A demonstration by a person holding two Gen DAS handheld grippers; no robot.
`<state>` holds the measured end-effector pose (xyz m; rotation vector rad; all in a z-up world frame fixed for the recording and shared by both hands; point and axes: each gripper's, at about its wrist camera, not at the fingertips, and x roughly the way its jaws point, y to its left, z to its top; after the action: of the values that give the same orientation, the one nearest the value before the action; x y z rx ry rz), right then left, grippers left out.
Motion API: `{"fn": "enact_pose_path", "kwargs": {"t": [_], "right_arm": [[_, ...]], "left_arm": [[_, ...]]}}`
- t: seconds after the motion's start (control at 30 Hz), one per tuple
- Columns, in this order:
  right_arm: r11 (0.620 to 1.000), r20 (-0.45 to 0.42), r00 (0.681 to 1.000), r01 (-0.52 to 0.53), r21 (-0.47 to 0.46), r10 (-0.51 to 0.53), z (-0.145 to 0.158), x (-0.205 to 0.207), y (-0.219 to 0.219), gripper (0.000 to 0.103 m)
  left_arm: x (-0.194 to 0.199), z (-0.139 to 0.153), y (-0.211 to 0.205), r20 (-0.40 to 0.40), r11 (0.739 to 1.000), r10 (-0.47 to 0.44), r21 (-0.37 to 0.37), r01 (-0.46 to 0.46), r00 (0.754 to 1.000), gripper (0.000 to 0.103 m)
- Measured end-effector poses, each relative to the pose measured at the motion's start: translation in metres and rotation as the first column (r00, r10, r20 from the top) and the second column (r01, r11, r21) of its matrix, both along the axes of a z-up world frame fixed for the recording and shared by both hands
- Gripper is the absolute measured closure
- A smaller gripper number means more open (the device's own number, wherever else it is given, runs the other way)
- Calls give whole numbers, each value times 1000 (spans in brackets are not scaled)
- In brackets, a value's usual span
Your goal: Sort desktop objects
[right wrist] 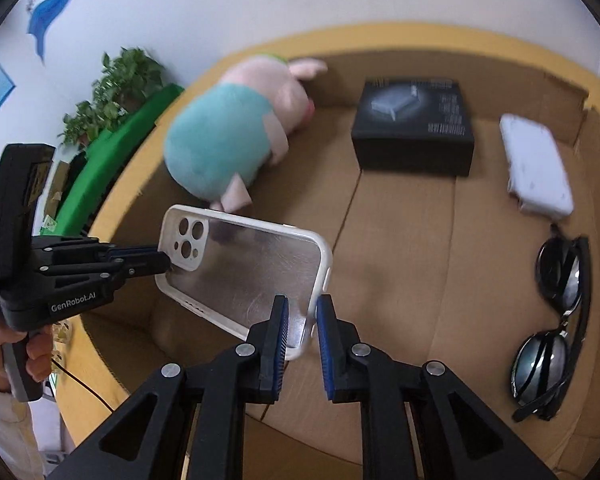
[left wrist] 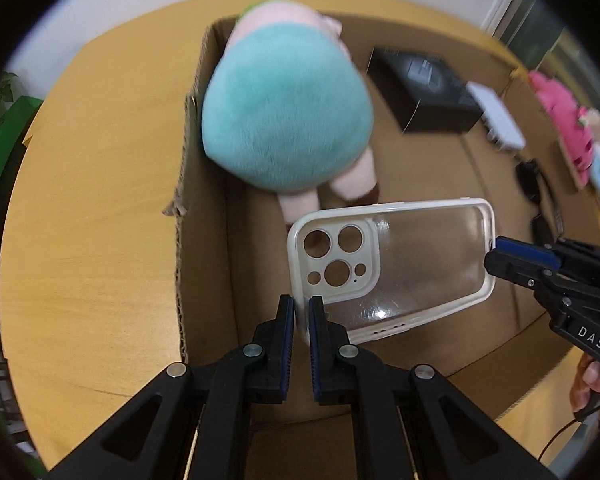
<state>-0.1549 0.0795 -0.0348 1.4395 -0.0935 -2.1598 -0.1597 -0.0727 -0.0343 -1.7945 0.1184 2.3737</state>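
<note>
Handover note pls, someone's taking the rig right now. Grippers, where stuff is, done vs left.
Left gripper: shut on the camera end of the phone case.
Right gripper: at the case's other end, rim between its jaws, near shut.
Case is held in the air over the cardboard box, not set down.
Already in the box: plush pig, black box, white power bank, sunglasses.
Left: lower the case onto a bare patch of box floor, release both grippers. More toys lie outside the box, blurred.

The clear glossy plastic phone case with a white rim (right wrist: 244,276) shines; the teal-and-pink plush pig (right wrist: 228,136) looks furry; the brown cardboard box (right wrist: 400,240) is matt; the black sunglasses (right wrist: 556,320) gleam.
</note>
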Motion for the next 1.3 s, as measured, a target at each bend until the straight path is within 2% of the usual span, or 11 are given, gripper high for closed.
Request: {"fn": "enact_pose_path", "kwargs": {"t": [0.33,0.5,0.53,0.63,0.7,0.77,0.83,0.87,0.97,1.07,1.3], "right_arm": [[999,179,984,-28,46,19,-38,-5,-15,88],[999,183,983,-7,53,-3,-42,-4,-17,86],[999,183,983,-5,50,-4,-41,-3,-17,83],[1000,160,987,13,19,-16,-34,2,-9,51],[999,68,997,45,14,-46,-13,13,2,37],[997,-43,996,73,5,-73,13,28,16,28],[992,-184,975,122,-21,-123,40,52,31,11],[986,-268,949,162,-35,-165,53,70,43,0],[970,-423,877,244,-16,-227,65,107,64,0],[958,-500,833,286,20,-239,53,128,76,0],[945,-551,785,327,-18,-283,22,142,93,0]], "left_arm": [[1,-15,13,94,978,-27,-206,46,995,97],[4,-16,9,94,974,4,-227,18,996,96],[5,-14,7,87,976,12,-216,8,996,96],[16,0,-3,38,985,39,-167,-32,999,96],[36,28,-6,-100,991,40,-124,-52,994,94],[65,59,-7,-279,994,54,-77,-78,959,79],[99,82,-3,-426,997,67,4,-72,902,24],[121,92,-1,-509,996,86,43,-74,857,18],[170,95,18,-675,994,99,95,-47,732,18],[175,75,35,-725,993,105,107,-39,680,18],[157,13,39,-692,980,199,157,-124,694,18]]}}
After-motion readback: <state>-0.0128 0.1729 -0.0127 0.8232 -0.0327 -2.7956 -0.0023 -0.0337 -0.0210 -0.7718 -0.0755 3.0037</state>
